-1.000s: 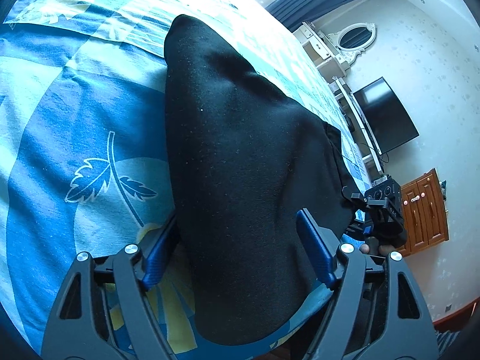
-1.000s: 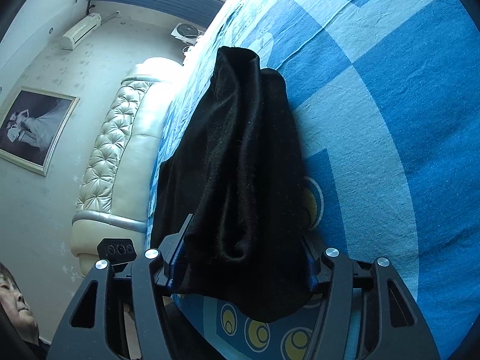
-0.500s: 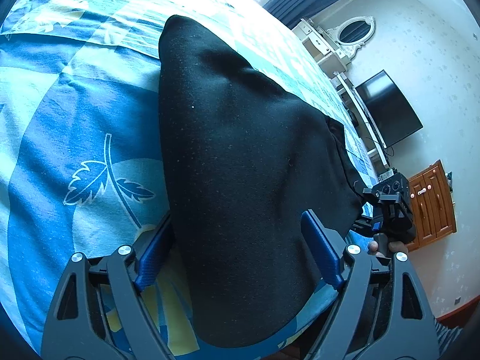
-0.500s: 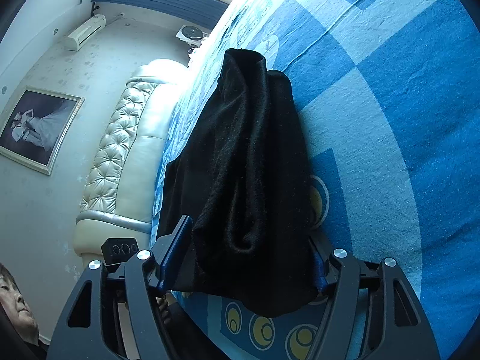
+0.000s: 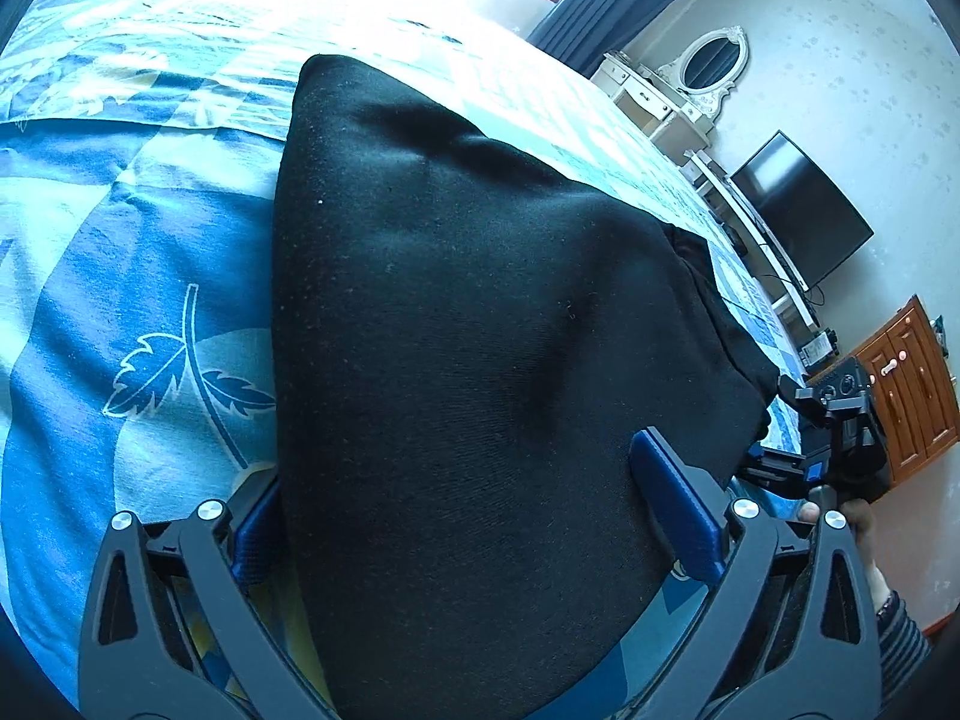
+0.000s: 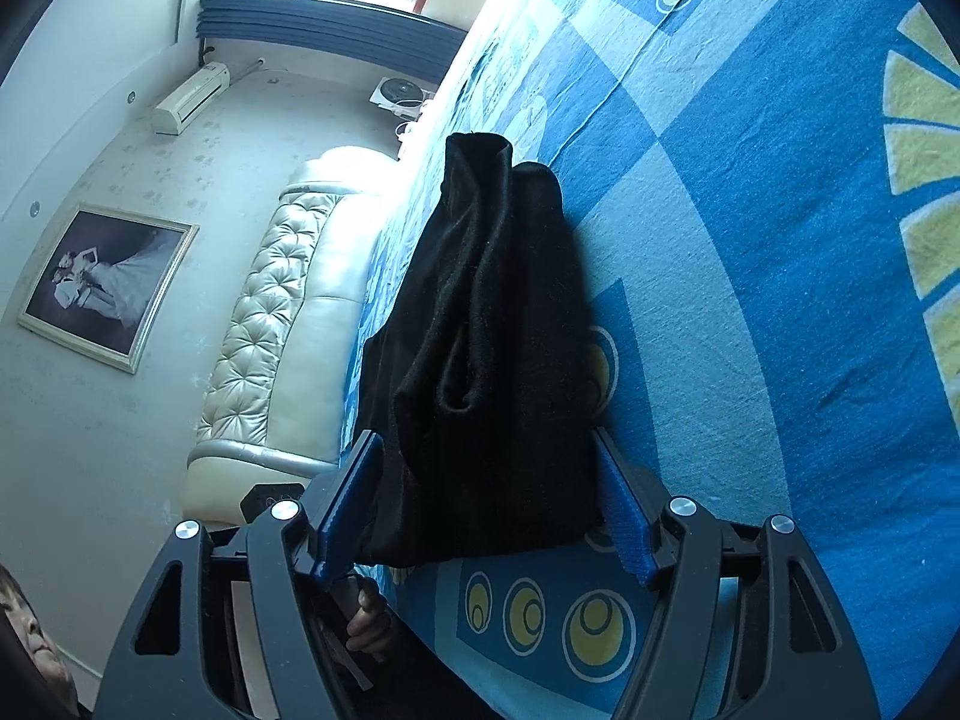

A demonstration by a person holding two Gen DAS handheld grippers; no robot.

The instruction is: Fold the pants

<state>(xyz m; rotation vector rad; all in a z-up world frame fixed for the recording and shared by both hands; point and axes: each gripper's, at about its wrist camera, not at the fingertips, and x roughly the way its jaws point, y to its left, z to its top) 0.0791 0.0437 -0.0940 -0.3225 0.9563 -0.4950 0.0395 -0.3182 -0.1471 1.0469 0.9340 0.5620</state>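
Your left claw [image 5: 474, 516] has its blue-padded fingers spread wide, with the black knitted pants [image 5: 480, 330] draped between them and running away ahead of it across the blue patterned bedspread [image 5: 120, 300]. Whether any fabric is pinched deeper in the jaws you cannot tell from this view. Your right claw [image 6: 486, 504] looks the same: jaws apart, cloth hanging in the gap and bunching just ahead of its fingertips, with no clear pinch visible.

As for progress, the pants [image 6: 492, 324] appear already doubled lengthwise, one leg over the other, since the left view shows one broad smooth panel tapering to a rounded far end. The crosswise fold seems still to be made; the garment lies long, stretching well ahead of both claws.

The fabric looks thick, soft and slightly fuzzy. From the left claw it is mostly flat with a few shallow dents. From the right claw it stands up in loose vertical folds with an open tuck near the middle, which will need smoothing.
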